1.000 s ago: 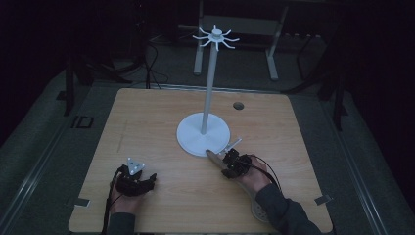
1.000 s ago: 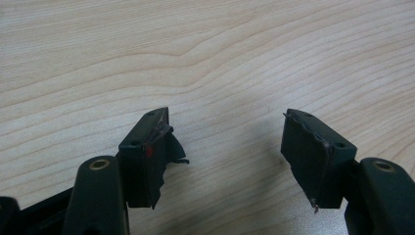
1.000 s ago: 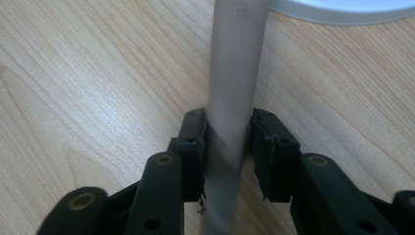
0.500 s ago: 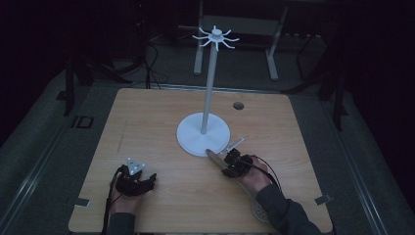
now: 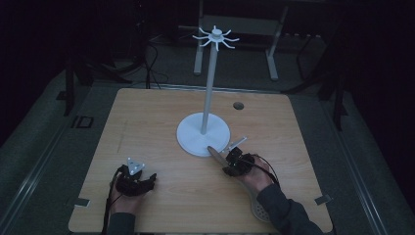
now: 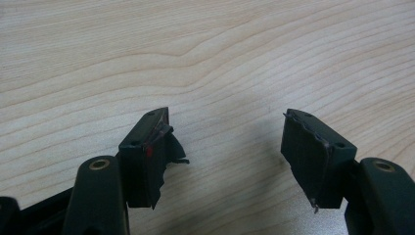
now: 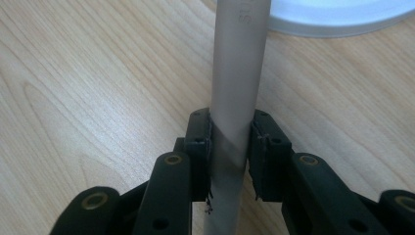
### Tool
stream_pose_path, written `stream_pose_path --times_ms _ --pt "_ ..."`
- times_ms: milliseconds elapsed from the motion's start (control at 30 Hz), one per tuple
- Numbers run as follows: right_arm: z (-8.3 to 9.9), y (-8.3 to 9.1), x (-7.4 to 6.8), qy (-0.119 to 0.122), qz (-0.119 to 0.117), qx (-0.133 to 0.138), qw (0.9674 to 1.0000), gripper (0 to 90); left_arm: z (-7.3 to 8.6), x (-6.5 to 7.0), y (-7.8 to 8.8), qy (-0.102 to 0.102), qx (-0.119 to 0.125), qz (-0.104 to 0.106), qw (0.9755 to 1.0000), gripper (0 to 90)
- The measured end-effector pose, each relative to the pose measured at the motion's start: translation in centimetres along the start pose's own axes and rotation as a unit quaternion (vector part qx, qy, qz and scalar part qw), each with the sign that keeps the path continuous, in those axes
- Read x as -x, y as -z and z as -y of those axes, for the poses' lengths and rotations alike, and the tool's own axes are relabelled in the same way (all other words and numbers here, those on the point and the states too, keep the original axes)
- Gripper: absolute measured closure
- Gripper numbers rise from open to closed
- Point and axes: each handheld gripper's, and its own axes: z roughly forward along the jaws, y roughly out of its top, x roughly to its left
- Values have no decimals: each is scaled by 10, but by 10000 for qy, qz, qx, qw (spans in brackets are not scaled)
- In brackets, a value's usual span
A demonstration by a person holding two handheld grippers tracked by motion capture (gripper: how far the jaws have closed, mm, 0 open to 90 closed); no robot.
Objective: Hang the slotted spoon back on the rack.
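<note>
High view: a white stand [image 5: 203, 134] sits on the counter [image 5: 147, 122]. The left claw [image 5: 134, 180] rests at 7 o'clock of it; the right claw [image 5: 234, 161], at 5 o'clock, holds a grey handle [image 5: 214, 153] reaching the stand's base.

Left gripper view: left claw [image 6: 227, 142] gapes wide, empty.

Right gripper view: right claw [image 7: 231, 147] clamps the handle [image 7: 238, 73].

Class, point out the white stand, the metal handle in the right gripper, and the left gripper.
Stand [image 5: 188, 134], high view, bare base.
Handle [image 7: 238, 73], right gripper view, shaft above jaws.
Left gripper [image 6: 227, 147], left gripper view, between fingertips.
</note>
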Motion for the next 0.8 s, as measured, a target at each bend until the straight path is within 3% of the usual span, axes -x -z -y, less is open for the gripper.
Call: stream_pose_path --times_ms 800 --pt "-9 28 -1 -4 245 613 9978 728 0 0 0 -17 -9 -1 10000 359"
